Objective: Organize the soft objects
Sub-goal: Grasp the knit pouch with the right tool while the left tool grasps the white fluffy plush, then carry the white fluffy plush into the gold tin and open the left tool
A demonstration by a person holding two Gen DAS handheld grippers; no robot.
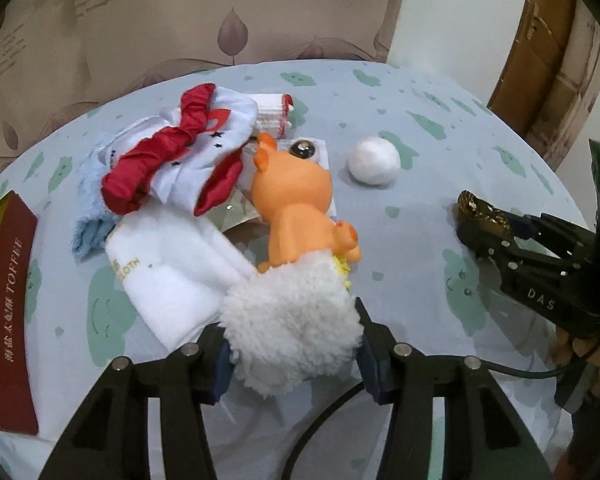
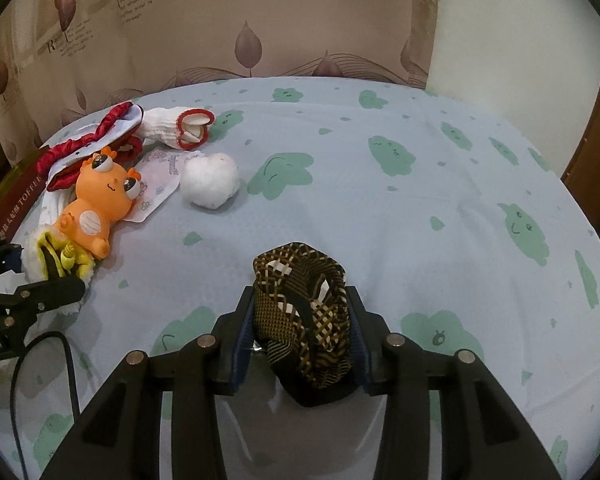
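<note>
The left hand-held gripper (image 1: 294,344) is clamped on a fluffy white plush piece (image 1: 292,320) whose lower part is cut off behind the fingers; its yellow trim (image 2: 70,258) shows only from the right wrist view. An orange toy figure (image 1: 300,208) lies against it, partly covering a white folded cloth (image 1: 172,264) and a packet (image 2: 160,184). The right hand-held gripper (image 2: 302,328) is clamped on a crumpled brown patterned fabric (image 2: 304,312), low over the tabletop (image 2: 420,208). A white cotton ball (image 2: 211,180) sits apart. A red-trimmed white garment (image 1: 180,152) hides a blue cloth (image 1: 90,208) beneath.
</note>
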